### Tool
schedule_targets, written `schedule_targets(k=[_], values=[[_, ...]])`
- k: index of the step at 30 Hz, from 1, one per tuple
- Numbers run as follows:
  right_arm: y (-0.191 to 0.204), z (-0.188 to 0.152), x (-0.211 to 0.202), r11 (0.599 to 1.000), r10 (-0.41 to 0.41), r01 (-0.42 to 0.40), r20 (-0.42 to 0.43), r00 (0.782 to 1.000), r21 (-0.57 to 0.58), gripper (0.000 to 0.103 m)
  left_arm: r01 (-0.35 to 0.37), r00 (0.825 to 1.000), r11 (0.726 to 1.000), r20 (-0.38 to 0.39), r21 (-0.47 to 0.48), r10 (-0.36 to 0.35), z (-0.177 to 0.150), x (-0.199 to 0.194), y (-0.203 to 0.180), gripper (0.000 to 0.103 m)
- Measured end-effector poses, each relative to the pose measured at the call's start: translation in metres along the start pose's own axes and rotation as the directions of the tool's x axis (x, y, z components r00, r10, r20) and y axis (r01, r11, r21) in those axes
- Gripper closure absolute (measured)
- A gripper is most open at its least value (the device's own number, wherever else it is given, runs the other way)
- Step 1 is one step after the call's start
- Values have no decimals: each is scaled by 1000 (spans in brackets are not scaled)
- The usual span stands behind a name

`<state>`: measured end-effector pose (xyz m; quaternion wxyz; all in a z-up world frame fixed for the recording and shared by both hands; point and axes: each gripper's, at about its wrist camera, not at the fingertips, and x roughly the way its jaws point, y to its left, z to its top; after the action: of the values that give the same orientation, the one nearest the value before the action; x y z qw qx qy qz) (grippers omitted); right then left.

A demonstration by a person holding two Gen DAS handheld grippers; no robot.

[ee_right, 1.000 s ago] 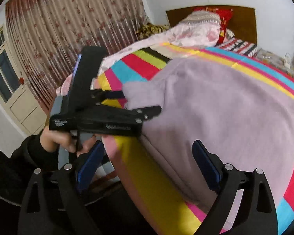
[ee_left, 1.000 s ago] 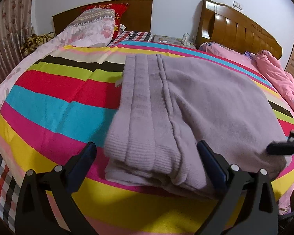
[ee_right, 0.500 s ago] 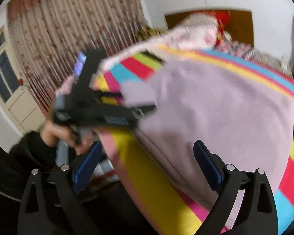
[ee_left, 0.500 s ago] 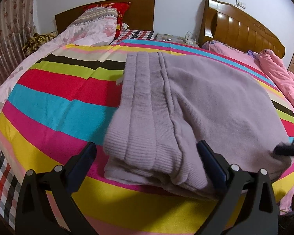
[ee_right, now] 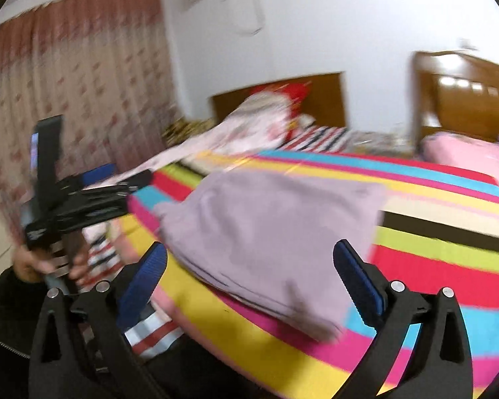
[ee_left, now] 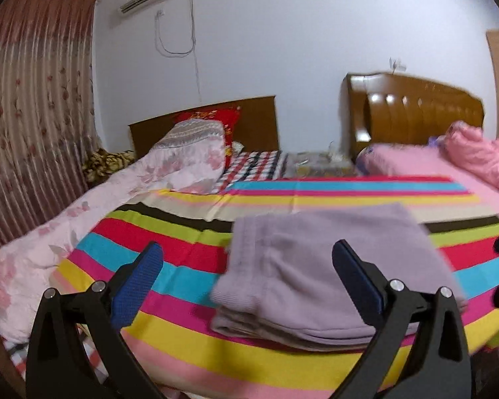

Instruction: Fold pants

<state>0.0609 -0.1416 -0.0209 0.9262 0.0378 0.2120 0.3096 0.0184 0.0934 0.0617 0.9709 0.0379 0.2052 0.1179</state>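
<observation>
1. The pants (ee_left: 332, 266) are a soft lilac knit, folded into a thick, roughly rectangular stack with a ribbed band along one edge. They lie flat on the striped bedspread (ee_left: 189, 259), near its front edge.
2. That bedspread is smooth cotton-looking stuff in bold stripes: yellow, pink, cyan, red, lime, black.
3. The left gripper (ee_left: 246, 276) hangs just short of the pants, blue ridged pads spread wide, nothing pinched.
4. The right gripper (ee_right: 249, 276) has just been opening and is released too. The pants show between its fingers, untouched as far as I can tell; it's blurry.
5. Beyond the pants: a floral quilt (ee_left: 83, 216), a red pillow (ee_left: 216, 119), two wooden headboards (ee_left: 415, 113) and a pink blanket (ee_left: 475, 156). Floral curtains (ee_left: 33, 133) hang further back.
</observation>
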Motion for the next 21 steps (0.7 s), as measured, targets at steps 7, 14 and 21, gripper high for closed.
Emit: schedule_targets(k=[7, 14, 21], values=[[-7, -20, -47, 984, -170, 168, 38, 985, 67, 5, -93, 994, 995, 48, -45, 95, -9, -59, -27, 2], [10, -28, -77, 992, -125, 125, 57, 991, 4, 5, 84, 994, 993, -64, -82, -90, -35, -81, -45, 2], [11, -29, -79, 992, -123, 123, 65, 990, -5, 5, 89, 995, 996, -38, -7, -89, -39, -91, -63, 2]])
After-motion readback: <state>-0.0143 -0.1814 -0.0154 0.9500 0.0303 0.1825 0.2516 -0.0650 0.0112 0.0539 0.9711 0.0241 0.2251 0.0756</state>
